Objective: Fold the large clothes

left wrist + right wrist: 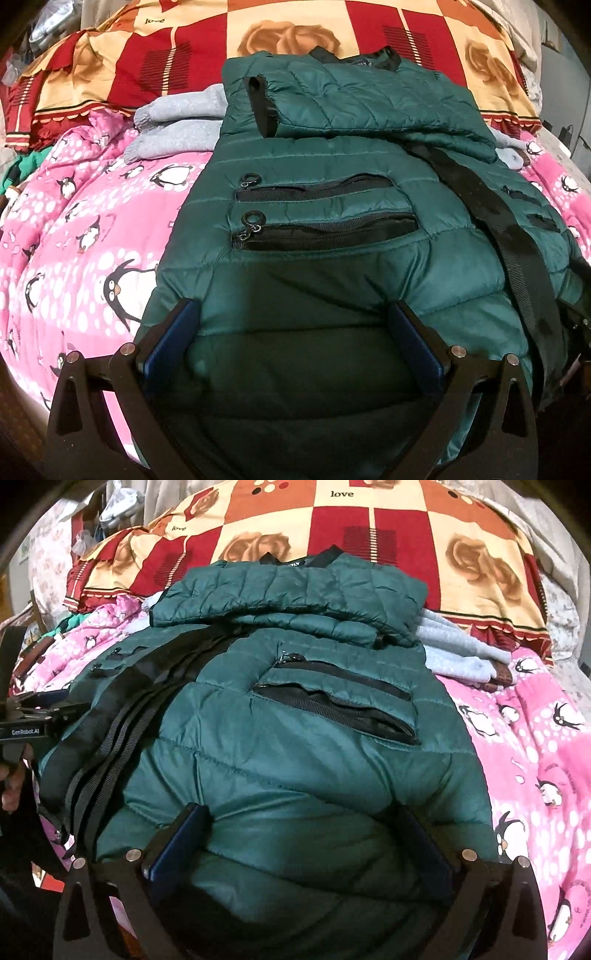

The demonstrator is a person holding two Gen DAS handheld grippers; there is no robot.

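Observation:
A dark green quilted puffer jacket lies on the bed, sleeves folded across its upper part, black zip band running down its middle. It also shows in the right wrist view. My left gripper is open, its blue-padded fingers straddling the jacket's near hem on the left half. My right gripper is open too, its fingers astride the near hem on the right half. The left gripper's body shows at the left edge of the right wrist view.
A pink penguin-print quilt covers the bed under the jacket. A grey sweater lies beneath the jacket's upper part. A red and cream rose-pattern blanket lies at the far end. Clutter sits at the far left.

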